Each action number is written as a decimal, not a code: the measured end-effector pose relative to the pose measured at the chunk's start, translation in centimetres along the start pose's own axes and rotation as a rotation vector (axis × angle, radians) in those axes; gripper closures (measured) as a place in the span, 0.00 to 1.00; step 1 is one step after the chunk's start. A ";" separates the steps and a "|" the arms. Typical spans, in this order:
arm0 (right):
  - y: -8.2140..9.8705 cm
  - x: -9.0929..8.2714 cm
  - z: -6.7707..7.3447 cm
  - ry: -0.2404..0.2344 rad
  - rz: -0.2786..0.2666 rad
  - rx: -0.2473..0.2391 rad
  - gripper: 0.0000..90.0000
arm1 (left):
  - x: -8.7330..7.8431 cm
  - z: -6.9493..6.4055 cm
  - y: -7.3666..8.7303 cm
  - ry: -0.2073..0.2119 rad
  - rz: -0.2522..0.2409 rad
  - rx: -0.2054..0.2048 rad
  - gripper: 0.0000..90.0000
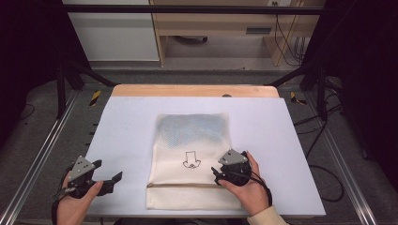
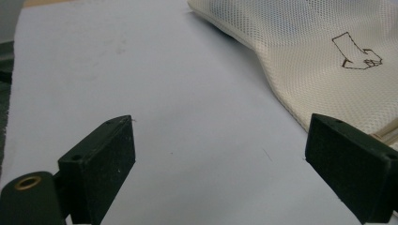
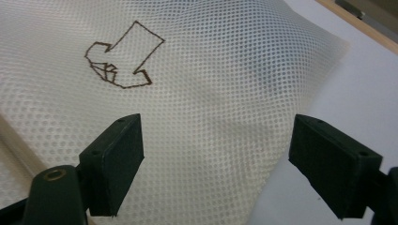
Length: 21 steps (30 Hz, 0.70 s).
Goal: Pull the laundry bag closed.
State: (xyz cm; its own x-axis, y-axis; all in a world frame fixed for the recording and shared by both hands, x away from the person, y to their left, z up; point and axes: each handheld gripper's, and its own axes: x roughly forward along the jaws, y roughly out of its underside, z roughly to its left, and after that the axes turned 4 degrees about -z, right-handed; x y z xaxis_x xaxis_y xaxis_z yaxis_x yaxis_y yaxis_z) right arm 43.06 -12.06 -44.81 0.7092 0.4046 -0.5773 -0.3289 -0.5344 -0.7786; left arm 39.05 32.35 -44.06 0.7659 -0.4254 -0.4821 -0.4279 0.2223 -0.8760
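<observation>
Both grippers stood wide open when I looked, and neither had hold of anything. My left gripper (image 1: 110,180) hung over bare white table (image 1: 126,122) just left of the mesh bag (image 1: 190,140), its jaws spread with only tabletop between them in the left gripper view. My right gripper (image 1: 219,174) sat over the bag's right side near the zipper (image 1: 183,185), and the right gripper view showed mesh lying slack between its jaws, the pads clear of the cloth.

That bag lay flat in the middle of the table, zipper end toward me, a small brown arrow mark (image 1: 191,161) printed above the zipper. Something pale blue showed through the mesh in its far half. I judged the handling as hardly begun: the bag looked undisturbed and the zipper appeared closed along its length, though I could not make out the pull. Everything was left, I reckoned: the right jaws pinching at the zipper, the left coming across to steady the cloth.
</observation>
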 end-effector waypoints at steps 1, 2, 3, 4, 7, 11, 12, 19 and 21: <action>-0.2 0.0 0.1 -0.007 0.004 -0.003 0.23 | 0.1 0.0 0.1 -0.003 0.007 0.001 0.09; -0.4 -0.1 0.3 -0.017 0.005 -0.005 0.25 | 0.2 0.0 0.1 -0.003 0.007 0.001 0.09; -0.6 -0.1 0.4 -0.027 0.001 -0.005 0.26 | 0.2 0.0 0.1 -0.004 0.004 0.000 0.09; -0.9 -0.2 0.6 -0.033 -0.001 -0.008 0.28 | 0.2 0.0 0.1 -0.005 0.000 -0.005 0.09; -1.7 -0.2 1.1 -0.057 -0.003 -0.014 0.31 | 0.2 0.1 0.1 -0.001 -0.013 -0.015 0.09; -2.8 -0.1 2.1 -0.096 -0.003 -0.037 0.35 | 0.3 0.1 0.1 -0.009 -0.011 -0.018 0.09; -3.1 0.0 2.4 -0.107 -0.004 -0.045 0.36 | 0.4 0.0 0.1 -0.013 -0.004 -0.021 0.09; -5.7 1.0 4.5 -0.230 0.027 -0.093 0.43 | 0.8 -0.1 0.1 -0.024 0.055 -0.002 0.09; -6.6 1.3 5.1 -0.264 0.031 -0.103 0.44 | 1.0 0.0 0.1 -0.022 0.064 -0.002 0.09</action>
State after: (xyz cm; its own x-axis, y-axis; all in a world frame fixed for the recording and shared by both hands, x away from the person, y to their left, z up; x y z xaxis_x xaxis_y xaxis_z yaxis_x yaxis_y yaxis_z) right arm 42.97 -4.22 -41.67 0.5088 0.5588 -0.6549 -0.2731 -0.6167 -0.7383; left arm 39.78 31.94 -44.65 0.7470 -0.3913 -0.5375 -0.4776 0.2467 -0.8432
